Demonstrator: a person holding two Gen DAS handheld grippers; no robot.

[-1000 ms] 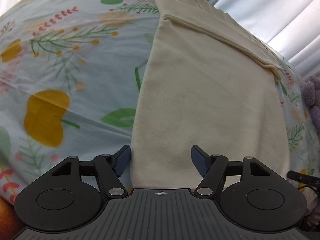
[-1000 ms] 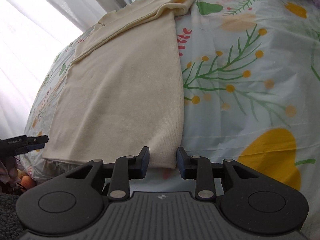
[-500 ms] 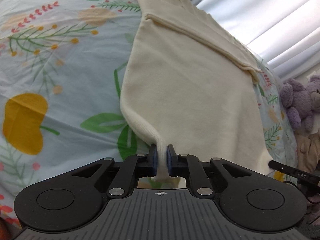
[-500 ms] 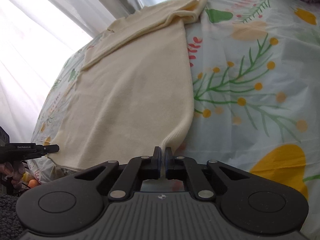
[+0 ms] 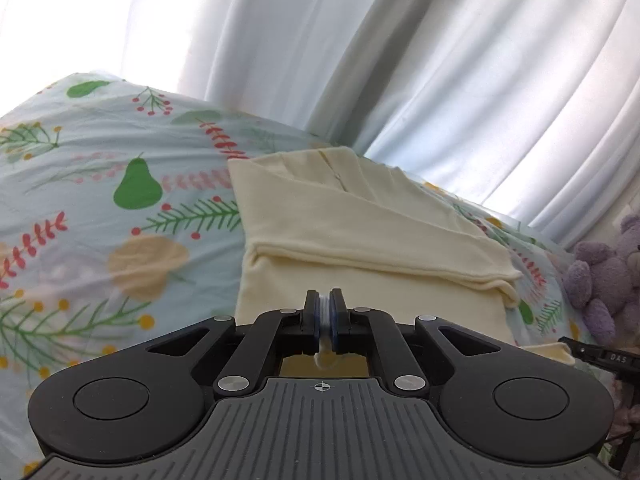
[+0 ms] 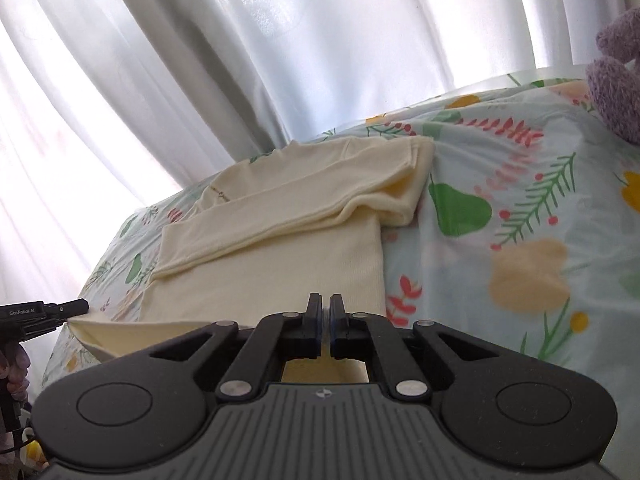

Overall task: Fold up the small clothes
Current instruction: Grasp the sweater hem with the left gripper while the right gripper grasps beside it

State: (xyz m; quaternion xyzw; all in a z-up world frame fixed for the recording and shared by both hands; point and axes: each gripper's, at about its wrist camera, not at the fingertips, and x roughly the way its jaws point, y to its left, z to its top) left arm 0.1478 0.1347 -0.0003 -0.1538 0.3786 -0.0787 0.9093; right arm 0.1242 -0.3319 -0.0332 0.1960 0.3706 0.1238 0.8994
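A cream garment (image 5: 360, 248) lies on a floral bedsheet (image 5: 100, 216), sleeves folded across its upper part. My left gripper (image 5: 325, 320) is shut on the garment's bottom hem, lifted and carried over the body toward the collar. My right gripper (image 6: 325, 320) is shut on the other bottom corner of the garment (image 6: 280, 248), also lifted. The raised hem stretches between the two grippers; the other gripper's tip shows at the right edge of the left wrist view (image 5: 600, 354) and at the left edge of the right wrist view (image 6: 44, 310).
White curtains (image 5: 400, 60) hang behind the bed. A purple plush bear (image 5: 600, 276) sits at the bed's edge; it also shows in the right wrist view (image 6: 616, 76). The bedsheet (image 6: 520, 240) stretches on both sides of the garment.
Both grippers closed on the hem corners, then lifted them and carried them forward over the garment toward the collar. The views now tilt up to the curtains.
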